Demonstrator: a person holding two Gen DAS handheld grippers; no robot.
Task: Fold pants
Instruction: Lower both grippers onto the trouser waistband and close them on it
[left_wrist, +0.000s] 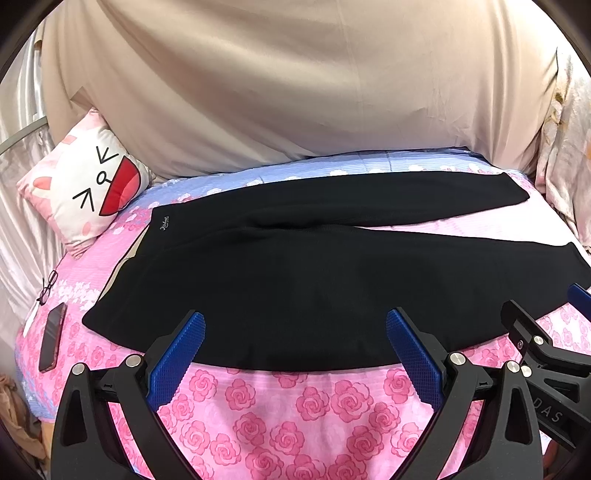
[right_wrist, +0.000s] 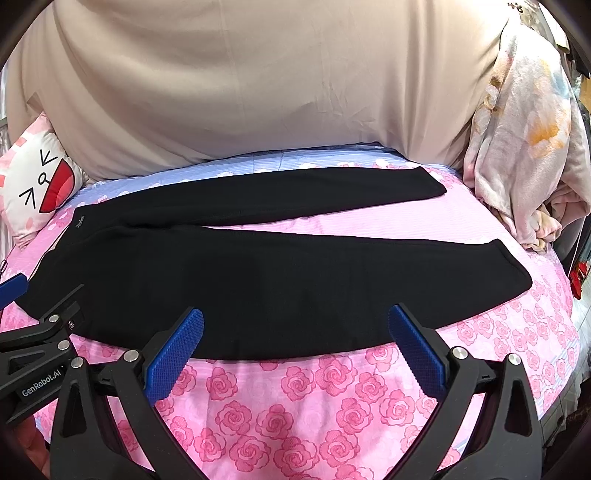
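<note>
Nearest in the left wrist view, the left gripper (left_wrist: 295, 350) hovers with its jaws spread wide and nothing between them, its blue pads (left_wrist: 177, 354) over the near hem of the cloth and the rose-printed pink bed sheet (left_wrist: 288, 424). The right gripper (right_wrist: 295, 347) hangs just to its right in the same pose, jaws wide apart and empty, its blue fingertips (right_wrist: 415, 350) above the near edge of the garment. Each gripper shows at the edge of the other's view, so the two are close side by side.

Just beyond the fingertips lie the black pants (left_wrist: 295, 280), spread flat across the bed with the waistband at the left and the two legs running to the right. The near leg lies broad and close to the grippers; the far leg angles away from it, leaving a wedge of pink sheet between them toward the right. A small pale logo (left_wrist: 164, 222) sits near the far left corner of the waist.

At the left, beside the waistband, a dark phone (left_wrist: 53, 341) and a pair of glasses (left_wrist: 48, 287) rest on the sheet. Farther left a cartoon-face pillow (left_wrist: 86, 188) leans at the bed's edge. Behind everything hangs a beige draped cloth (left_wrist: 295, 81), and at the far right sits a bundled floral blanket (right_wrist: 528, 147).
</note>
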